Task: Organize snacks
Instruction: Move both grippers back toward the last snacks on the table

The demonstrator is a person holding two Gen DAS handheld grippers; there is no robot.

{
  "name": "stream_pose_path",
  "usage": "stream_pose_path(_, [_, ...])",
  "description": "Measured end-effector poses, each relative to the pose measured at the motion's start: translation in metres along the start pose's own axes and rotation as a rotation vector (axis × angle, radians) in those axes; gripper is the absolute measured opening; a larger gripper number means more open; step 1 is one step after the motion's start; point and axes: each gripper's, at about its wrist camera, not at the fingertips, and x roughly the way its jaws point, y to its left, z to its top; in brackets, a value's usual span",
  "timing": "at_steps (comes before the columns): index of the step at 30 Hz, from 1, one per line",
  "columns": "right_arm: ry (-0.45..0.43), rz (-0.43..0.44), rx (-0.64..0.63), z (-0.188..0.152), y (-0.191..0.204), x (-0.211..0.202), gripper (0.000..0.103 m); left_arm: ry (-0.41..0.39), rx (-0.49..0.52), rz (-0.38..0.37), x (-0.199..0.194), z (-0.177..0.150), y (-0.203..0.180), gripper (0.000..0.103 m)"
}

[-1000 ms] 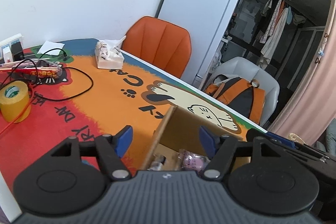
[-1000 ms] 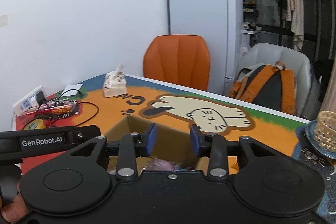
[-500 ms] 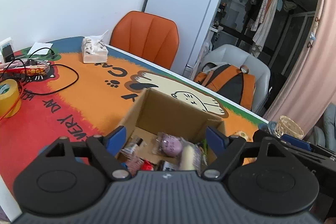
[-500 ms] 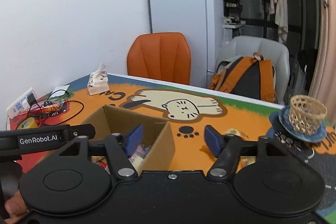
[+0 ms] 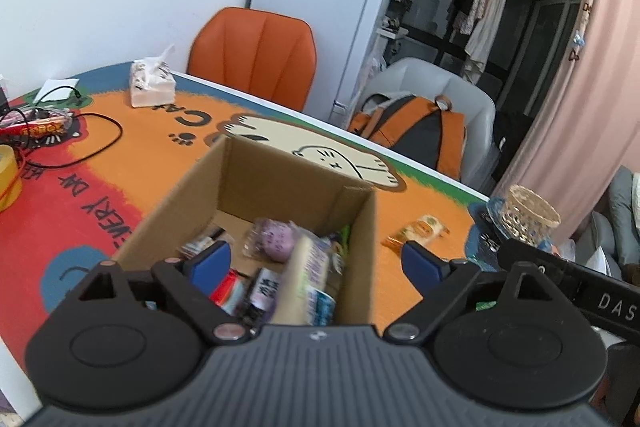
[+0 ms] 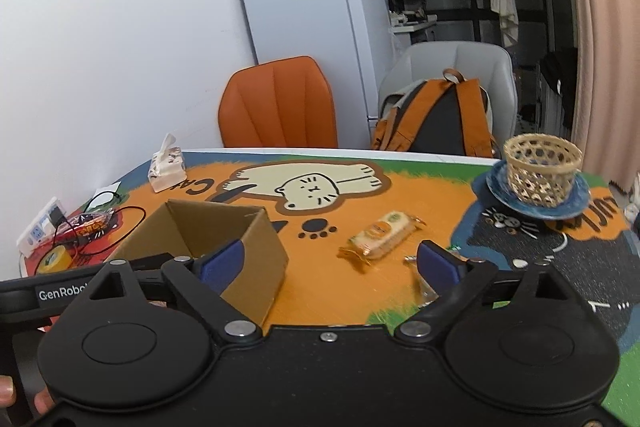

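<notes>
Our job: we are tidying snacks into the cardboard box [image 5: 256, 187], which sits open on the colourful cat mat [image 6: 400, 195] so we can drop things in from the top.

Inside the box: we see a pile of packets. A purple one [image 5: 272, 239] lies near the back and a tall pale one [image 5: 304, 275] leans up at the front. We think most of the job is done.

Snack not yet in: an orange and white cracker packet [image 6: 380, 239] lies flat on the mat, just beside the box, on its right. A small clear wrapper [image 6: 424, 283] lies near it, partly hidden by our right tool.

Left gripper [image 5: 316, 263]: its jaws are opening and already stand wide. It sits over the front of the box. The packets lie between the blue pads [image 5: 212, 263] in the picture, but nothing is pinched.

Right gripper [image 6: 330, 261]: its jaws are opening too, wide apart, and it holds nothing. It points at the mat between the box and the cracker packet, so we think it is getting ready to grab that packet.

Other things: a tissue pack [image 6: 166, 169] sits far back, and a woven basket [image 6: 542, 171] sits on a blue plate [image 6: 496, 187], well apart from the box.

Careful: the cracker packet is thin and flat, so the pads must go low to catch it.
</notes>
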Motion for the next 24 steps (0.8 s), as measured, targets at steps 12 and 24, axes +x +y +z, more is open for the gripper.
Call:
stream_pose_path(12, [-0.01,-0.05,0.099,-0.005,-0.049,-0.011,0.1,-0.003,0.057,-0.088,0.002,-0.009,-0.042,0.091])
stream_pose_path(24, [0.022,-0.066,0.145,-0.011,-0.084,0.009,0.094,0.006,0.152,-0.148,0.025,-0.012,-0.075,0.087])
